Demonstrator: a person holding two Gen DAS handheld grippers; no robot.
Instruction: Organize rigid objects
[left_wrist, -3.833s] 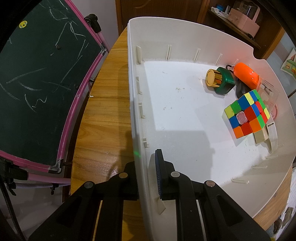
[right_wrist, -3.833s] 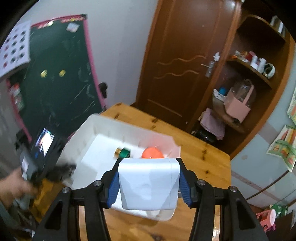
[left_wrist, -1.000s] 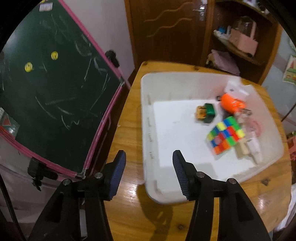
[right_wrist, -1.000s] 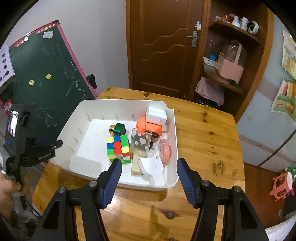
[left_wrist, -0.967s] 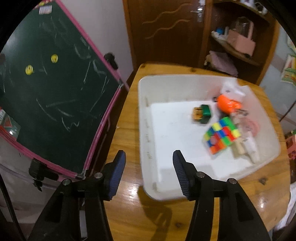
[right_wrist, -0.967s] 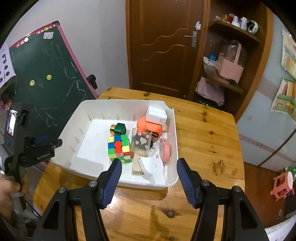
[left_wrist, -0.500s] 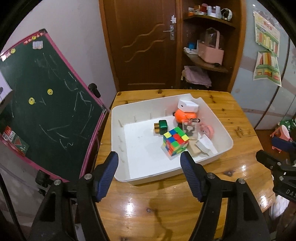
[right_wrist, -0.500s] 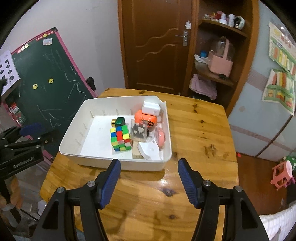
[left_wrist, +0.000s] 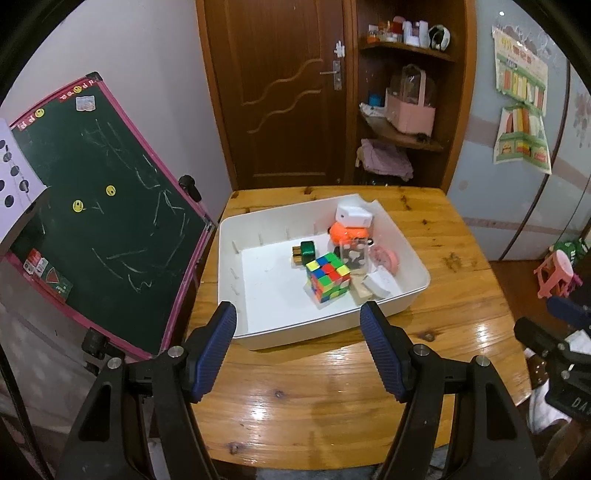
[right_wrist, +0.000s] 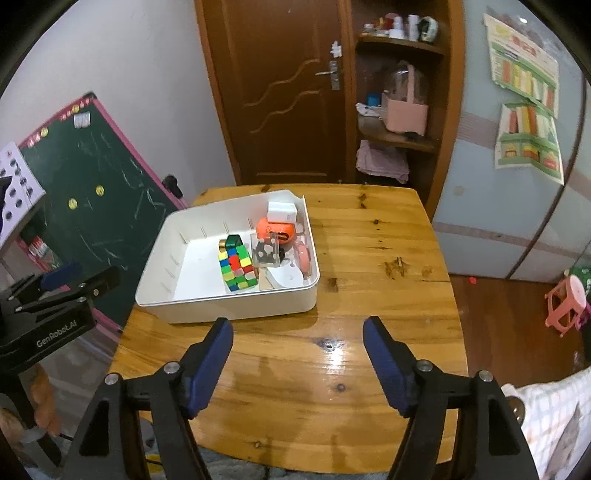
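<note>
Overhead, the left gripper (left_wrist: 298, 321) hangs spread and empty — the right gripper (right_wrist: 297, 338) empty too, its jaws opening. Below, the white bin (right_wrist: 236, 306) holds a colour cube (right_wrist: 237, 268).

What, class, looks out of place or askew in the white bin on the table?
The items are heaped at one end of the bin, leaving the other half bare. The white box rests on top of the orange item, and the cube sits skewed to the bin's walls. Nothing looks spilled or broken.
</note>
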